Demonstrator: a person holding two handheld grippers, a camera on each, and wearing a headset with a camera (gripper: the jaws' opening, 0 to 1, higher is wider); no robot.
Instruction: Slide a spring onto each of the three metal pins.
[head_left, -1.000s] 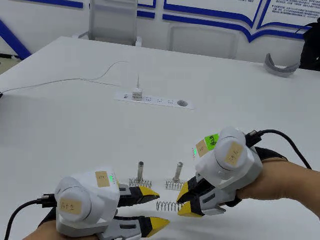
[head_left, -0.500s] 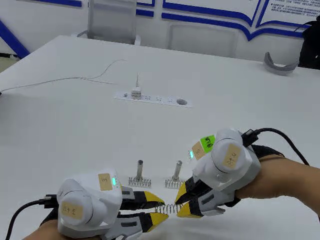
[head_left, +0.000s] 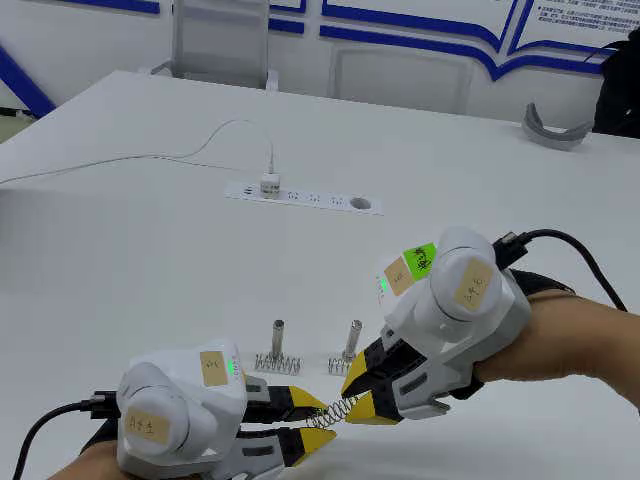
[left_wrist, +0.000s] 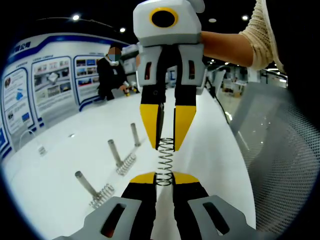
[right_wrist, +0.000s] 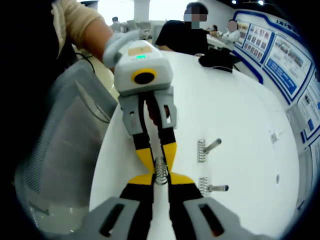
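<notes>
The left gripper (left_wrist: 164, 179) has brought its fingers (left_wrist: 142, 178), spread a second ago, together on the near end of the spring (left_wrist: 164, 161). The spring, which lay flat before, has been lifted off the surface (head_left: 150, 260). The right gripper (right_wrist: 160, 180) pinches the other end between its own yellow fingers (right_wrist: 141, 179). The spring now spans the short gap between the two grippers, slanting up toward the right one in the head view.

Just beyond the held spring, three pins stand upright in a row: the near pin (left_wrist: 84, 181), the middle pin (left_wrist: 114, 151) and the far pin (left_wrist: 134, 134). A loose spring (left_wrist: 103, 194) lies at the foot of the near pin, and a second loose spring (left_wrist: 128, 162) at the foot of the middle one. Farther back on the surface sits a power strip (head_left: 300, 197) with a cable (head_left: 150, 158) trailing left.
</notes>
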